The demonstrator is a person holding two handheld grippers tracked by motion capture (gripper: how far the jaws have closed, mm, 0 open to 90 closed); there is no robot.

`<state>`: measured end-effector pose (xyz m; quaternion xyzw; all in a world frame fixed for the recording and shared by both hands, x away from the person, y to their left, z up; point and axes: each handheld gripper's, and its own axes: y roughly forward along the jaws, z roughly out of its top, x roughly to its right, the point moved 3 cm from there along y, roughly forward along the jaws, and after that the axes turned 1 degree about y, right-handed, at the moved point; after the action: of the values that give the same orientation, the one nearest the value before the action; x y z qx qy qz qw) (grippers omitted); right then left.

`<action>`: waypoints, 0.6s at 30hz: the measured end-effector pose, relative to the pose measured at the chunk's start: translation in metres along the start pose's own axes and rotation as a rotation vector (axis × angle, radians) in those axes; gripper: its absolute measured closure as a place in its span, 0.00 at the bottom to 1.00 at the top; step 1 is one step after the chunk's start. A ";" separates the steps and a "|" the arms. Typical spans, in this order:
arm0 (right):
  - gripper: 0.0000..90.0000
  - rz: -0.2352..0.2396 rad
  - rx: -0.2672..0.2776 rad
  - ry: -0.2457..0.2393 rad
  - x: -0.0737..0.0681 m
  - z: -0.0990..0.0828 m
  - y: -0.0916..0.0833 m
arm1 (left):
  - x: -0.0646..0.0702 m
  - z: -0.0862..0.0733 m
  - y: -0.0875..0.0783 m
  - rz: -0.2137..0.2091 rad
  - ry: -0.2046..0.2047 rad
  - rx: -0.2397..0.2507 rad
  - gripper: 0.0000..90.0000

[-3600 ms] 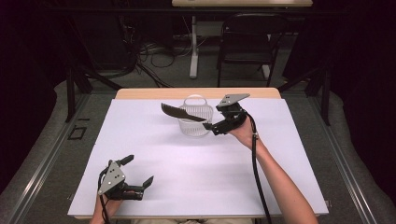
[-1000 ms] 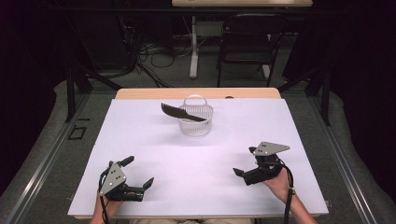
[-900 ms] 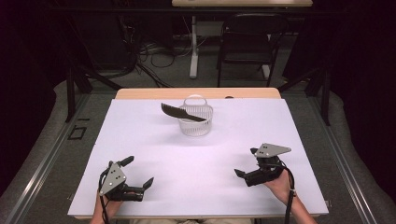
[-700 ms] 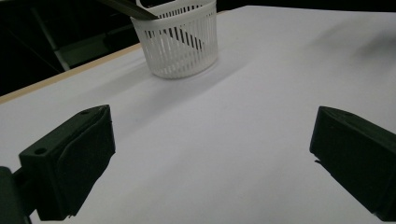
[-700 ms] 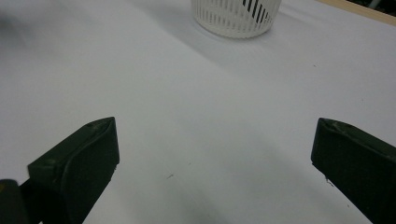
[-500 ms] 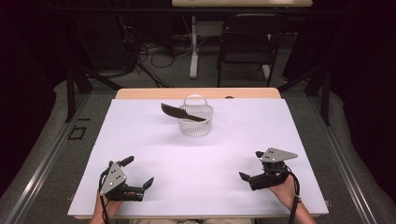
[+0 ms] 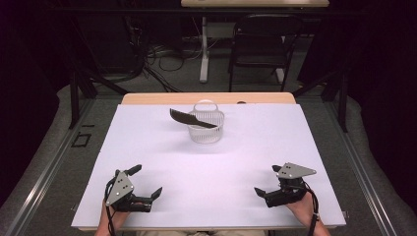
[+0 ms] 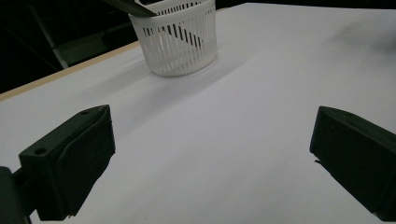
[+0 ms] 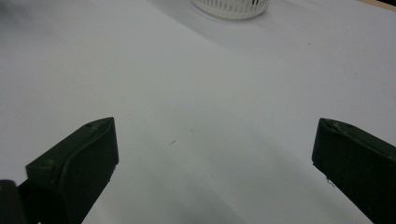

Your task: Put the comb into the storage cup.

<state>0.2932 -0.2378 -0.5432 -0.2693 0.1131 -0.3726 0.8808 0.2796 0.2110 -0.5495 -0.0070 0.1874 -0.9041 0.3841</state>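
A table covered by a white sheet (image 7: 236,162) is seen in a dark room, with a black chair (image 7: 260,44) and cables on the floor beyond its far edge. Toward the far middle of the sheet a white slatted basket (image 7: 205,127) is stood upright, and a dark knife (image 7: 189,118) is propped in it, one end leaning out past the rim to the left. The left gripper (image 7: 145,182) is held at the near left corner with its jaws spread wide and nothing between them. The right gripper (image 7: 268,180) is held at the near right, likewise spread and empty. Both are kept well apart from the basket.
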 end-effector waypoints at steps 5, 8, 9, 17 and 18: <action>0.00 -0.008 0.006 -0.005 -0.003 -0.004 -0.004 | 0.000 0.000 0.000 0.001 -0.001 -0.001 0.00; 0.00 -0.009 0.013 -0.003 -0.003 -0.006 -0.005 | 0.000 0.000 0.000 0.005 -0.002 -0.002 0.00; 0.00 -0.012 0.011 -0.005 -0.004 -0.006 -0.005 | 0.000 -0.001 0.000 0.006 -0.005 -0.002 0.00; 0.00 -0.021 0.012 -0.008 -0.004 -0.010 -0.007 | 0.000 -0.001 0.001 0.008 -0.006 -0.011 0.00; 0.00 -0.021 0.012 -0.008 -0.004 -0.010 -0.007 | 0.000 -0.001 0.001 0.006 -0.004 -0.012 0.00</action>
<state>0.2821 -0.2435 -0.5478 -0.2666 0.1047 -0.3813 0.8790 0.2803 0.2108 -0.5511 -0.0106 0.1923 -0.9017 0.3870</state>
